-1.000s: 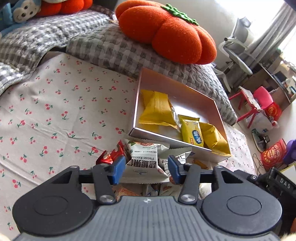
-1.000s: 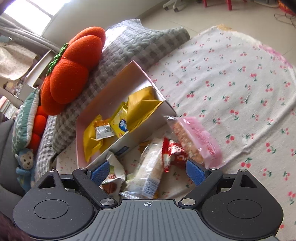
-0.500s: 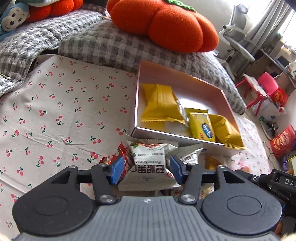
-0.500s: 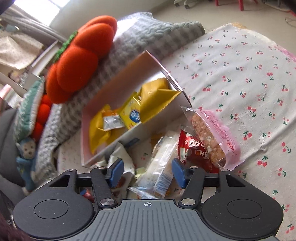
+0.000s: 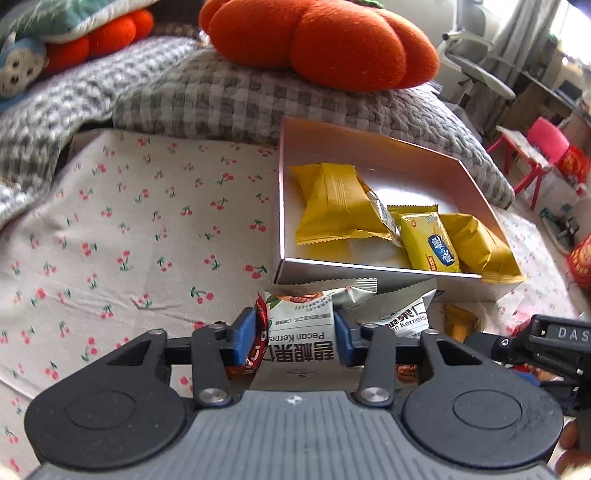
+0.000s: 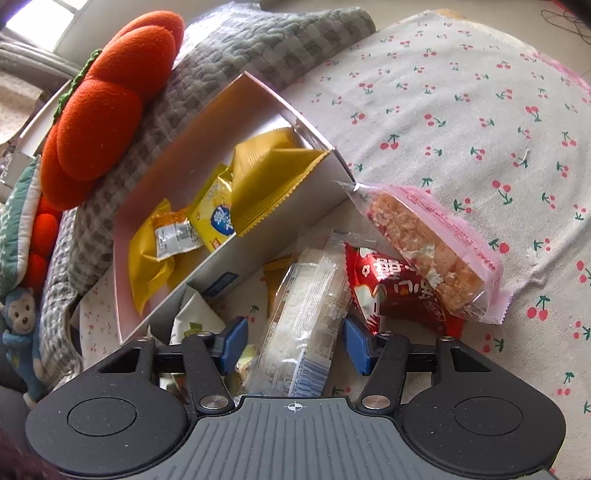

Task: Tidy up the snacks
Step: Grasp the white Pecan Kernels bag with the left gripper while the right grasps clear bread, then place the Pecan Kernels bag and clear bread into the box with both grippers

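left claw has just closed onto the pecan pack; right claw, closing, isn't pinching the clear pack yet: squeeze gently.

Bed cover: pale cloth printed with small red cherries, spread wide, a little creased.
Far side: grey checked quilt bunched up, orange pumpkin cushion on top.
Far left: monkey soft toy against more cushions.
Far right: white office chair, red child's chair, cluttered desk.
Light: bright daylight through curtains.
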Available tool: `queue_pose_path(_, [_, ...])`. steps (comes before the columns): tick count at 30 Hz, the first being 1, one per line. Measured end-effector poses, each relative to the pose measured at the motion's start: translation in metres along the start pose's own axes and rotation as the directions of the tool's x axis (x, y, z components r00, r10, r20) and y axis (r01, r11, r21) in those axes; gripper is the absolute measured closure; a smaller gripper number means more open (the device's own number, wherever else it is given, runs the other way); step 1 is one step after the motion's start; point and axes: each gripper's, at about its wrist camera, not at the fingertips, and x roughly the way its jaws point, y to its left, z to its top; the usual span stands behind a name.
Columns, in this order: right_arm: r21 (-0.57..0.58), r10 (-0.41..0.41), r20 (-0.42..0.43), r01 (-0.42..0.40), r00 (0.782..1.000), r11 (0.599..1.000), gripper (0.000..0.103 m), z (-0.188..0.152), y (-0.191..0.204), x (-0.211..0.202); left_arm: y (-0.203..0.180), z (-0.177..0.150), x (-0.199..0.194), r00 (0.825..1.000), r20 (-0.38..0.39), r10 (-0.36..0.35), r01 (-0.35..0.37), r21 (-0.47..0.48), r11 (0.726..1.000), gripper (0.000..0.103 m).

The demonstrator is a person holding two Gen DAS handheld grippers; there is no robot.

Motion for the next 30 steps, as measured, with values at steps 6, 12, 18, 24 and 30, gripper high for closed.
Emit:
queue_pose_path(6, [-0.002, 0.011, -0.004, -0.011, 1.0, 1.0, 0.07, -0.001, 0.001, -0.004, 0.002, 0.004, -0.005, 1.0, 0.006, -0.01, 0.01, 0.017, 1.0, 0.073])
queue_pose_path(12, [-0.002, 0.077, -0.015, -0.077, 0.997, 0.997, 0.08, -0.002, 0.005, -0.014, 0.018, 0.01, -0.015, 0.998, 0.005, -0.068, 0.068, -0.073, 0.995, 0.074])
queue_pose_path(18, [-0.018, 0.106, -0.001, -0.106, 0.994, 0.994, 0.081, -0.006, 0.01, -0.024, 0.03, 0.011, -0.028, 0.993, 0.026, -0.116, 0.119, -0.132, 0.984, 0.074])
queue_pose_path(24, [-0.015, 0.151, 0.055, -0.151, 0.987, 0.988, 0.081, -0.004, 0.004, -0.046, 0.041, 0.014, -0.038, 0.985, 0.065, -0.163, 0.172, -0.184, 0.968, 0.074])
queue_pose_path(30, [-0.008, 0.151, 0.103, -0.151, 0.983, 0.989, 0.081, 0.003, -0.007, -0.056, 0.058, 0.02, -0.044, 0.983, 0.105, -0.153, 0.174, -0.244, 0.954, 0.074])
